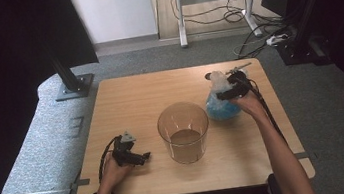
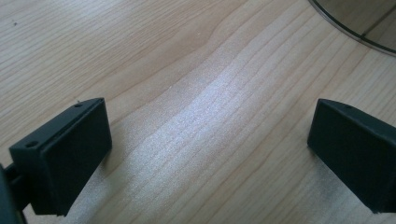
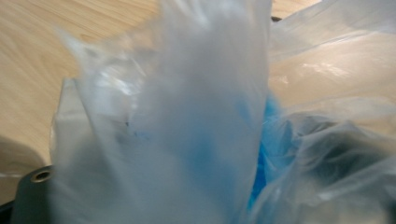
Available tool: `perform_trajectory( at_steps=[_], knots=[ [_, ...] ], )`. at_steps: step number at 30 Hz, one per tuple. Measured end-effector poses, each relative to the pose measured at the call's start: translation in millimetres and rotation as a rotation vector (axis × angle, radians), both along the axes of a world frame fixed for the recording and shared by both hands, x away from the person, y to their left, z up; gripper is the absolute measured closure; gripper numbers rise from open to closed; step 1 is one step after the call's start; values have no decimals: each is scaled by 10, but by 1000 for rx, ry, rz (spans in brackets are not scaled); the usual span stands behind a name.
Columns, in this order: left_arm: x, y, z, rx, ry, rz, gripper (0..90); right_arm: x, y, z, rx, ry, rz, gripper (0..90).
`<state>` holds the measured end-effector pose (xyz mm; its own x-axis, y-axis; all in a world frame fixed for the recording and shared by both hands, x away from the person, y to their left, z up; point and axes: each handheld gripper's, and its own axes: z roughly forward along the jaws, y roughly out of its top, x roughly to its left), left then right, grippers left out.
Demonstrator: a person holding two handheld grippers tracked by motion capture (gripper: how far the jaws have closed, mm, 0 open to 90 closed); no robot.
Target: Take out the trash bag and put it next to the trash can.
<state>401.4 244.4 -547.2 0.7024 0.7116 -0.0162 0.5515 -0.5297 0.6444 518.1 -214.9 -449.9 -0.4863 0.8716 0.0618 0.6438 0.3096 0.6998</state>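
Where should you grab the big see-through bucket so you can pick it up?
Probably by its rim. The clear bucket stands upright and open, too wide to pinch around. The open left gripper sits just left of it, so come over that near-left edge, one jaw inside the wall and one outside.

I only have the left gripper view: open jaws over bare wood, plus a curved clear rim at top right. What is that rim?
Observer: It's the base of a clear round container that stands upright in the middle of the wooden table, to the right of the left gripper.
Operator: Anything in it?
Observer: From the high view it looks empty; the wood shows through its bottom.
Operator: Where's the right gripper?
Observer: At the table's far right, at the gathered neck of a clear plastic bag with blue contents.
Operator: Has it gripped the bag?
Observer: Cannot tell. In the right gripper view the plastic film hangs right before the camera and hides all but a corner of one jaw.
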Motion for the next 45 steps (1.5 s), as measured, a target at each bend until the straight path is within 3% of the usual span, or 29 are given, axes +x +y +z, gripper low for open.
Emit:
perform_trajectory(
  at_steps=[13, 18, 23, 28, 34, 35, 39, 42, 45],
  knots=[
    [-1, -6, -1, -1, 0, 6, 0, -296, -109, 348, -5, -46, 38, 139],
    [-4, -8, -1, -2, 0, 10, 0, -413, -152, 433, -25, -39, 49, 139],
    [-6, -10, -1, -2, 0, 12, 0, -552, -221, 462, -21, -20, 67, 133],
    [-6, -11, 0, -1, 0, 14, 0, -649, -277, 445, -21, 9, 85, 0],
    [-7, -13, 0, -3, 0, 16, 0, -766, -303, 395, -47, 20, 100, 0],
    [-6, -13, 0, -3, 0, 15, 0, -779, -299, 361, -52, 27, 100, 37],
    [-6, -12, 0, -1, 0, 15, 0, -735, -261, 151, -88, 37, 99, 471],
    [-6, -12, 1, -1, 0, 15, 0, -569, -204, -22, -111, 22, 54, 612],
    [-5, -12, 1, -1, 0, 15, 0, -364, -127, -117, -84, -14, 18, 664]
  ],
)
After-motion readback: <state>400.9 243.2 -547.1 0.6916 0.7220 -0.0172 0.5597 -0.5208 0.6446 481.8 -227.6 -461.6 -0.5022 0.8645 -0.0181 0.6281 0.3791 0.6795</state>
